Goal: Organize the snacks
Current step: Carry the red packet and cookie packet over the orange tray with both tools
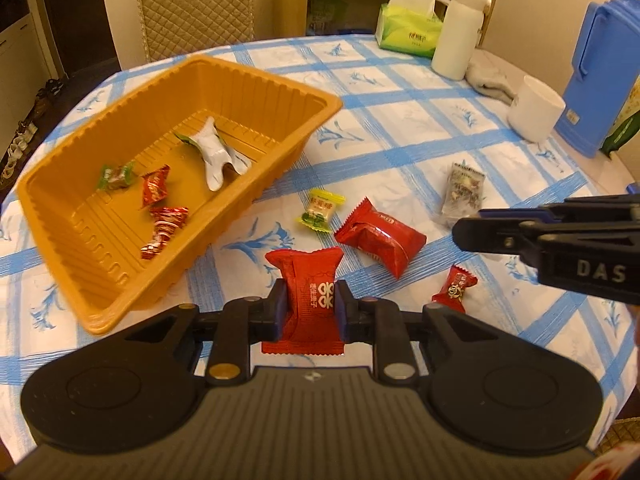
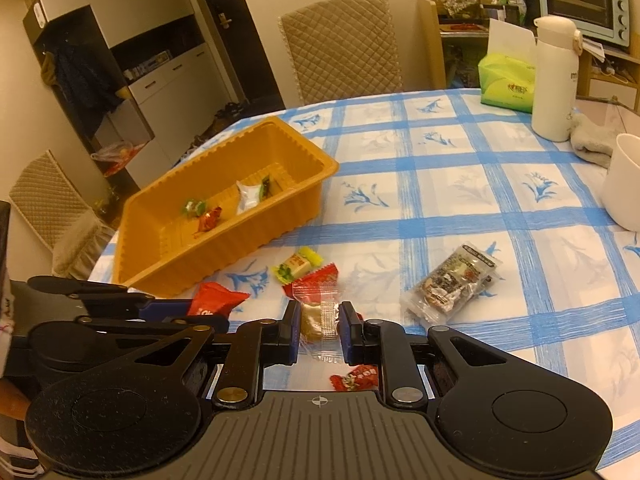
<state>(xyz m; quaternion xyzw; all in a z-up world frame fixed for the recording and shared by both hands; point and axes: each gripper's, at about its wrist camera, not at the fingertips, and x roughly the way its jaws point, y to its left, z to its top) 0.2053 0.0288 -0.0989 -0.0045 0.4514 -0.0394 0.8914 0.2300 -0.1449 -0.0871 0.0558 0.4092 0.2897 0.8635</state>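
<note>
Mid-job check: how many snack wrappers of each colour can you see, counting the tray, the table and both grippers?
Red wrappers: 5
Clear wrappers: 2
Green wrapper: 1
Yellow wrapper: 1
White wrapper: 1
Total: 10

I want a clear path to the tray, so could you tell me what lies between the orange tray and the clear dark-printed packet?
In both views: a yellow candy beside the orange tray, then a red pillow pack nearer the clear dark-printed packet.
</note>
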